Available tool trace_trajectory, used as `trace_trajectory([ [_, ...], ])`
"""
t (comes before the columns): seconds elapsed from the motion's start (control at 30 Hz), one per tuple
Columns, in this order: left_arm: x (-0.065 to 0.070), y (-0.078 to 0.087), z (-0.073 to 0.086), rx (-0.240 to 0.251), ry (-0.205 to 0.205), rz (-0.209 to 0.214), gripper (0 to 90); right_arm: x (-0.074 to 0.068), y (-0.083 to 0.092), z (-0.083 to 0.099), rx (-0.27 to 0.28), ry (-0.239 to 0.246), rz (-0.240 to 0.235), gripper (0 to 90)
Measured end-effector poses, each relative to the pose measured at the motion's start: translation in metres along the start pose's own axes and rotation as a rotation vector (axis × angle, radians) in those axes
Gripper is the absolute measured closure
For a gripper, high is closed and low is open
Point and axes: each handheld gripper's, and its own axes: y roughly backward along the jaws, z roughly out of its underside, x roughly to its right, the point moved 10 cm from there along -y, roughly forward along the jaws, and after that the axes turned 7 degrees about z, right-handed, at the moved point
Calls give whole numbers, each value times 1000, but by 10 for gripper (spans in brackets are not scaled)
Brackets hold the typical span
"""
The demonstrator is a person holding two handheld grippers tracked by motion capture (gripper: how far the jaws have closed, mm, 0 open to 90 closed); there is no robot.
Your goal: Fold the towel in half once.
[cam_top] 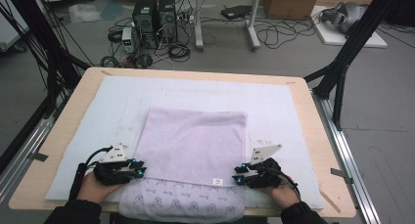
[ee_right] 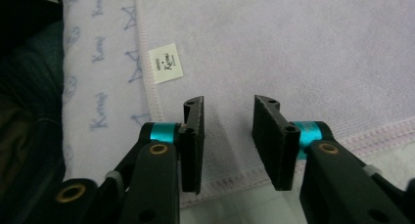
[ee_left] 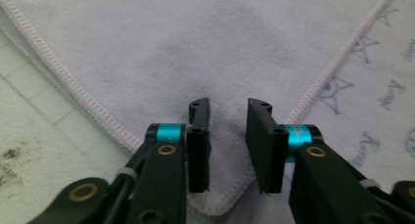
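Towel (cam_top: 193,141) corners sit at both grippers, the lilac cloth lying folded on the pale mat (cam_top: 88,121) that covers the wooden table (cam_top: 73,101).

At the left, the left gripper (cam_top: 138,168) is held low at the near left corner of the folded layer. In the left gripper view its jaws stand a narrow way apart, with the rounded, stitched corner of the towel (ee_left: 147,53) lying in the gap between them; the pads do not press on the cloth. To the left of its jaws lies the bare mat (ee_left: 29,126), and to their right the printed under-layer of the towel shows.

Between the two grippers the folded top layer runs across, and a small white label (cam_top: 218,181) sits on its near hem, just left of the right gripper.

At the right, the right gripper (cam_top: 238,175) rests at the near right corner. In the right gripper view its jaws are likewise parted by a narrow gap, with the hemmed edge of the towel (ee_right: 293,53) crossing under them and nothing pinched. The label (ee_right: 166,62) lies just beyond its left jaw, and the printed layer lies farther left.
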Motion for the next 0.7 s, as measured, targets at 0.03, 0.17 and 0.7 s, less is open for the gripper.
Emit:
trace_trajectory([
  [0.03,0,0,0,6,1,-5,760,0,0,0,-2,6,9,726],
  [0.17,0,-1,-1,12,11,-11,865,-1,-2,0,-11,19,11,845],
  [0.7,35,59,-31,106,-25,-10,879,-18,51,-38,103,40,-38,874],
])
